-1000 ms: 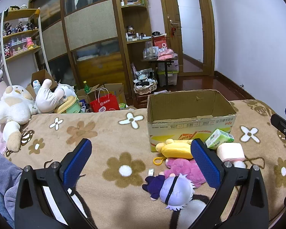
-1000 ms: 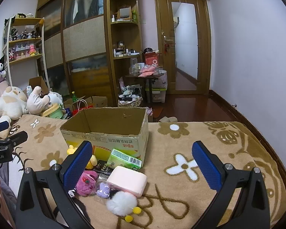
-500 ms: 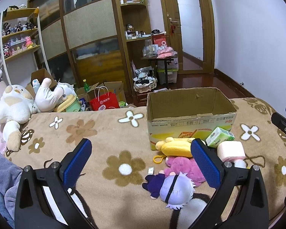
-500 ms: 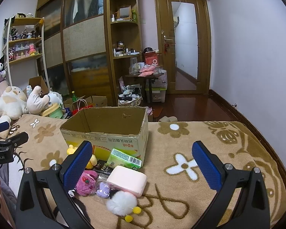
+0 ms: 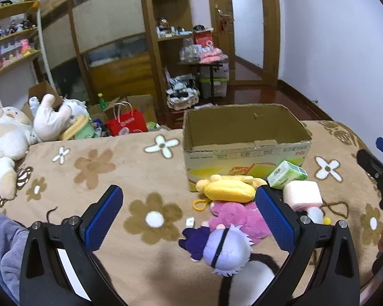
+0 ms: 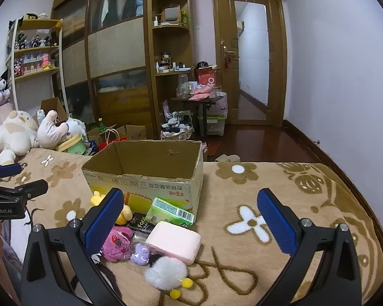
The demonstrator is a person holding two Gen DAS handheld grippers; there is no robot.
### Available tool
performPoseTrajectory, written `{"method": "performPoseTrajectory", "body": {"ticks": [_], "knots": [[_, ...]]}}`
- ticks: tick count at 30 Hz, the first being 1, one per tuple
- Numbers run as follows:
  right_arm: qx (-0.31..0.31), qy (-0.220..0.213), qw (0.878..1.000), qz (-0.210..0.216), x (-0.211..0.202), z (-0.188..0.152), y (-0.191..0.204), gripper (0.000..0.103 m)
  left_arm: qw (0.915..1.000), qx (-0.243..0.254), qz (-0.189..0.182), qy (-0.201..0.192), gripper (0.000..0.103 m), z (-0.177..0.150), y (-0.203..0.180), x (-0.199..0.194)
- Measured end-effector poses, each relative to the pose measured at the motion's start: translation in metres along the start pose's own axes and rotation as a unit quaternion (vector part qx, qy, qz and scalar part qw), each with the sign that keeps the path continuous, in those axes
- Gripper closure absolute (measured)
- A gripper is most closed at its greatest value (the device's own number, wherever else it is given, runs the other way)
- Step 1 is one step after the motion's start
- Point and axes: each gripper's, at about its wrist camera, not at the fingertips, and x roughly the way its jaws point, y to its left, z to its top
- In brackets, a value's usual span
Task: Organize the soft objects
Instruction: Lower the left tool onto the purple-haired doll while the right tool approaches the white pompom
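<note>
An open, empty cardboard box (image 5: 245,150) (image 6: 145,183) stands on the flowered blanket. In front of it lies a pile: a yellow plush (image 5: 228,190), a pink plush (image 5: 238,219), a purple doll with white hair (image 5: 223,251), a green tissue pack (image 5: 286,174) (image 6: 171,211), a pink soft block (image 5: 302,195) (image 6: 175,241), a white pompom (image 6: 165,273) and a small purple charm (image 6: 140,253). My left gripper (image 5: 189,224) is open and empty, just short of the pile. My right gripper (image 6: 190,225) is open and empty, over the pile's right side.
Large white plush toys (image 5: 10,137) lie at the blanket's far left edge. A red bag (image 5: 126,122), boxes and wardrobe shelves stand behind the bed. The blanket (image 6: 280,204) extends right of the box. The other gripper shows at each view's edge (image 5: 375,170) (image 6: 10,196).
Both views have shifted slightly; the left gripper has edged a little closer to the pile. Both grippers stay open and nothing has been picked up.
</note>
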Motion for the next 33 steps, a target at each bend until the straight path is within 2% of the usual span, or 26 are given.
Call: {"method": "performPoseTrajectory", "body": {"ticks": [8, 16, 26, 33], "knots": [[-0.011, 0.031, 0.999, 0.008, 0.020, -0.007, 0.012, 0.000, 0.9992, 0.012, -0.011, 0.037, 0.001, 0.006, -0.006, 0.021], [-0.004, 0.100, 0.995, 0.014, 0.049, -0.024, 0.022, 0.000, 0.9951, 0.030, -0.020, 0.092, 0.001, -0.003, -0.014, 0.050], [0.001, 0.187, 0.982, 0.021, 0.077, -0.048, 0.031, 0.000, 0.9869, 0.044, -0.039, 0.150, 0.001, -0.019, -0.028, 0.073], [0.009, 0.223, 0.974, 0.025, 0.089, -0.058, 0.028, 0.000, 0.9800, 0.045, -0.045, 0.189, 0.001, -0.028, -0.031, 0.090]]}}
